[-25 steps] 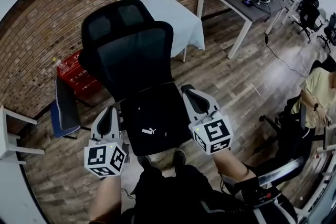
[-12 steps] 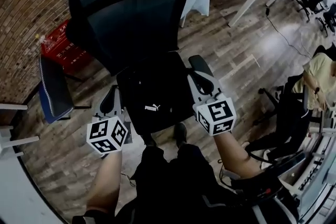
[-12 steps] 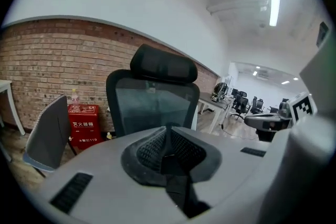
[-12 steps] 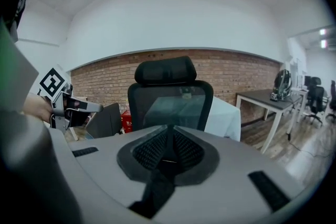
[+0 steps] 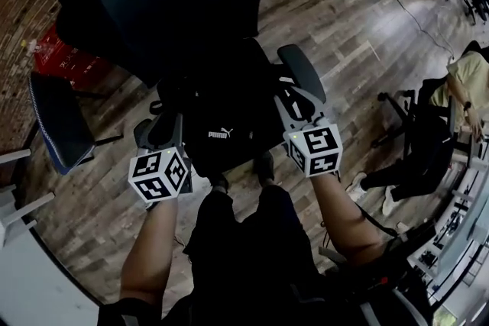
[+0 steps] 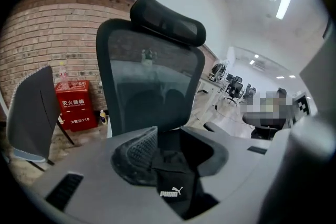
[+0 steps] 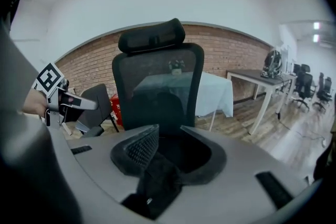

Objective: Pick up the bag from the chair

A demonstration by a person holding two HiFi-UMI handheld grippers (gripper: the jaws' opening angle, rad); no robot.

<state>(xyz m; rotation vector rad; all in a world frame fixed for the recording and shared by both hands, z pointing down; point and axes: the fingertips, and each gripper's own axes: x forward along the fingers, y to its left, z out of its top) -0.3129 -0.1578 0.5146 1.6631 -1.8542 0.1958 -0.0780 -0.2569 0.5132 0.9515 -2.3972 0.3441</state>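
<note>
Left claw (image 6: pixel 168 132), right claw (image 7: pixel 168 129): jaws were apart, just opening, gripping nothing. Bag (image 5: pixel 221 126) lay on chair (image 5: pixel 176 4), visible through both gaps.

The top edge cuts off the black mesh office chair (image 5: pixel 176 4); we cannot trace the black fabric bag (image 5: pixel 221 130) against it.

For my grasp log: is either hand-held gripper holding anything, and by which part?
Nothing is held. The left hand-held gripper and the right hand-held gripper have just been opening their jaws; the bag shows in each gap, not gripped.
</note>
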